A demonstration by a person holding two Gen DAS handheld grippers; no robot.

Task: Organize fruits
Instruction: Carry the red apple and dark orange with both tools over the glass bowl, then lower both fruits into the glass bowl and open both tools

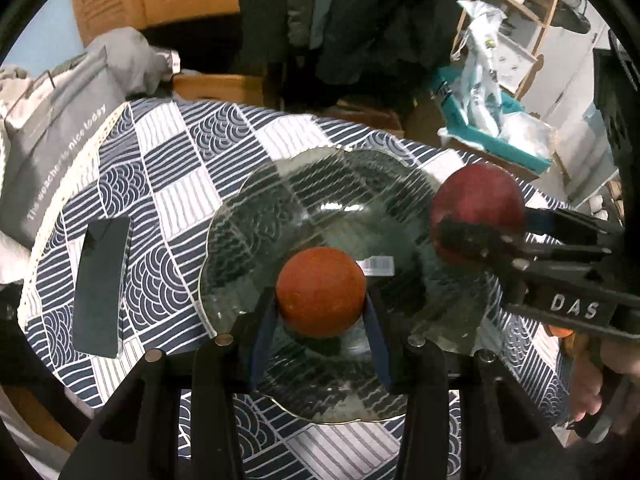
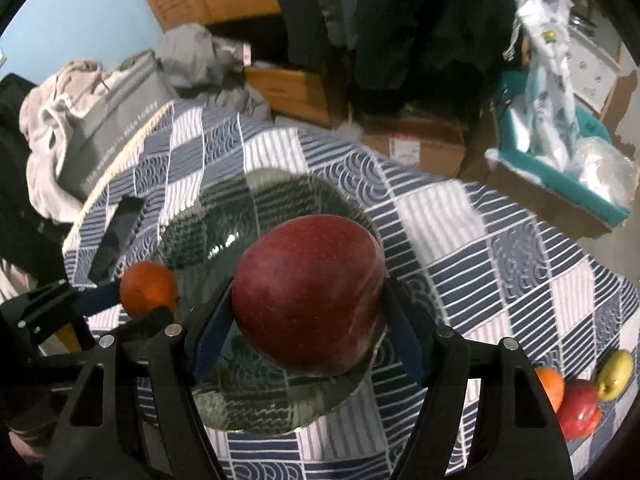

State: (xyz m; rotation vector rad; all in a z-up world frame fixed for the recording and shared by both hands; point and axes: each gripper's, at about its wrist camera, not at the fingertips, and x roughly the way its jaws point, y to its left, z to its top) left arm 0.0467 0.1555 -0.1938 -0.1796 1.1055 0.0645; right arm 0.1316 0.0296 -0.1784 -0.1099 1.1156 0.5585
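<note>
A clear glass plate [image 1: 256,216] [image 2: 208,216] lies on the blue-and-white patterned tablecloth. My left gripper [image 1: 320,308] is shut on an orange [image 1: 321,291] and holds it above the plate's near half. My right gripper [image 2: 308,300] is shut on a large dark red apple [image 2: 308,288] above the plate. In the left wrist view that apple [image 1: 476,208] hangs over the plate's right rim, clamped by the right gripper [image 1: 486,222]. The right wrist view shows the orange [image 2: 147,289] in the left gripper [image 2: 140,300] at the plate's left edge.
A dark phone [image 1: 103,284] lies left of the plate. An orange [image 2: 551,386], a red apple [image 2: 579,408] and a yellow-green fruit [image 2: 614,368] sit on the cloth at the right. A grey bag [image 1: 52,140] stands at the table's far left; boxes and a teal tray [image 2: 568,184] lie beyond.
</note>
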